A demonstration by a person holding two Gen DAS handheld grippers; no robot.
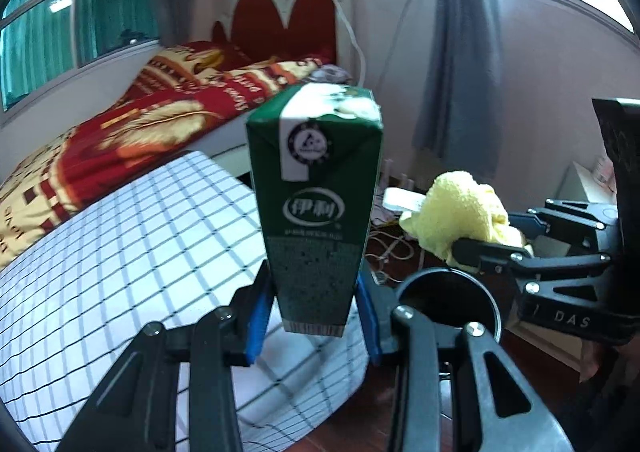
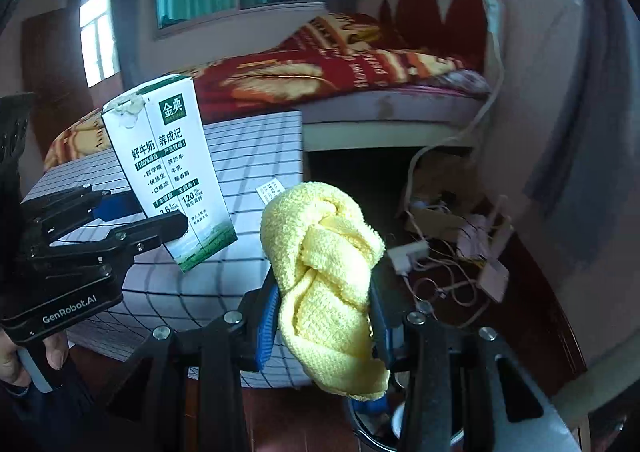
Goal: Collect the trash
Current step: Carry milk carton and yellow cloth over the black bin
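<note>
My left gripper (image 1: pixel 316 312) is shut on a green and white milk carton (image 1: pixel 316 211) and holds it upright in the air. The carton also shows in the right wrist view (image 2: pixel 176 167), held by the left gripper (image 2: pixel 160 219). My right gripper (image 2: pixel 324 316) is shut on a crumpled yellow cloth (image 2: pixel 328 276). In the left wrist view the cloth (image 1: pixel 460 215) and the right gripper (image 1: pixel 480 248) hang just above a round black bin (image 1: pixel 452 304) on the floor. The bin's rim shows at the bottom of the right wrist view (image 2: pixel 372 432).
A low table with a white checked cloth (image 1: pixel 120 252) stands to the left of the bin. A bed with a red patterned blanket (image 1: pixel 168 115) is behind it. Cables and a power strip (image 2: pixel 452 260) lie on the dark wooden floor. Grey curtains (image 1: pixel 460 51) hang at the right.
</note>
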